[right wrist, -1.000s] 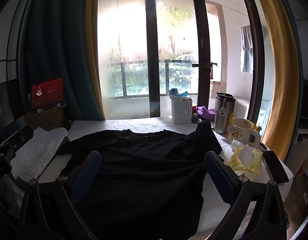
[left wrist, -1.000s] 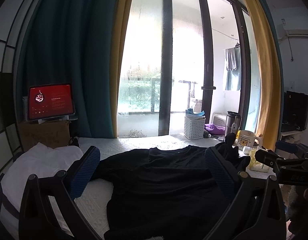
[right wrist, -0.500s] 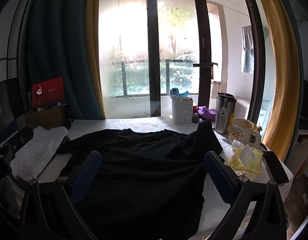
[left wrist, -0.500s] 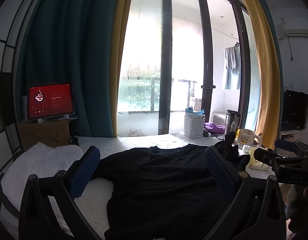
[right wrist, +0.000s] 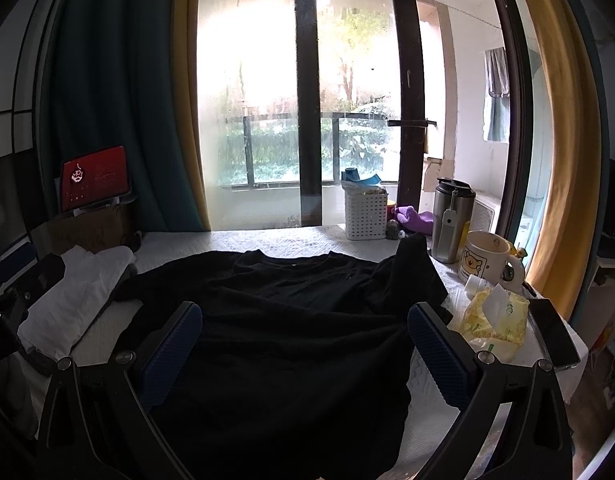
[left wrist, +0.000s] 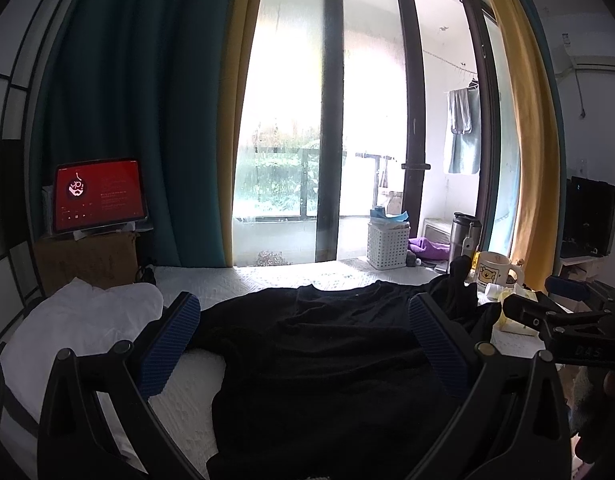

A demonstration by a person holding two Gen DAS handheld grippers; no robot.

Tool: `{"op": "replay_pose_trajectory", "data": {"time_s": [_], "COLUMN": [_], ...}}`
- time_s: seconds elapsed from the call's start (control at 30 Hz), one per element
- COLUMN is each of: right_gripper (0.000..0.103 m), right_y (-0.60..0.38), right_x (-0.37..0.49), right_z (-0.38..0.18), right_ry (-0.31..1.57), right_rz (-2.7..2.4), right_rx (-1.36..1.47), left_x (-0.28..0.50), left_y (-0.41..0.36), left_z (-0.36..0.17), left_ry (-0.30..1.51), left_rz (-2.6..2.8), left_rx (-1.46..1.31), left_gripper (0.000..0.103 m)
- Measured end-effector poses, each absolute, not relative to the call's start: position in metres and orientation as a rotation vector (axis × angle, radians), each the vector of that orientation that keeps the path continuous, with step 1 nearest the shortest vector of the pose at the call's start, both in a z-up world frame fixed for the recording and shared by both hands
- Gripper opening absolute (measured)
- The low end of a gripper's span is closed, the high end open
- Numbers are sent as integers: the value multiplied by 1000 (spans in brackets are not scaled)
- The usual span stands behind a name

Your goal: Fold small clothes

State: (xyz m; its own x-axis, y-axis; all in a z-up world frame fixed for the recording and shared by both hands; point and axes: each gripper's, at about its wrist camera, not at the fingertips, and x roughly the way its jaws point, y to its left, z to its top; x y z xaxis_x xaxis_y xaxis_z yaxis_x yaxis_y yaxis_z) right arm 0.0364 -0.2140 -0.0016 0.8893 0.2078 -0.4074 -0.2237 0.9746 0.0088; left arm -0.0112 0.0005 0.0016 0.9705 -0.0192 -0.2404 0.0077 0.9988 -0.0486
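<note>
while spread flat, black shirt (right wrist: 291, 320) near white basket (right wrist: 365, 216) of packets

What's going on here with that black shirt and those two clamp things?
A person holds a hand-held gripper in each hand, about to fold a black shirt spread on a white-covered table. Both the left hand-held gripper and the right hand-held gripper hover open over the shirt, gripping nothing. No fold is made yet; one sleeve is bunched up near a mug. A white cloth lies to the left.
</note>
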Motion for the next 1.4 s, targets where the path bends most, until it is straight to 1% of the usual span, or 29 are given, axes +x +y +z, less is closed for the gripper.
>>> {"op": "replay_pose_trajectory", "data": {"time_s": [0.3,0.77,1.17,1.4], "right_gripper": [103,103,103,103], "right_y": [-216,-215,-212,-206], "right_x": [58,114,158,198], "right_z": [-14,-38,-45,-45], "right_ry": [456,548,600,623], "right_rz": [219,202,189,186], "right_rx": [-35,-24,-20,-24], "left_x": [2,53,94,137], "left_y": [3,3,11,19], "left_z": [-8,-31,-31,-28], "left_ry": [271,399,448,480], "left_rz": [-10,-25,-33,-61], "left_rx": [-35,-30,-18,25], "left_gripper": [103,103,103,103]}}
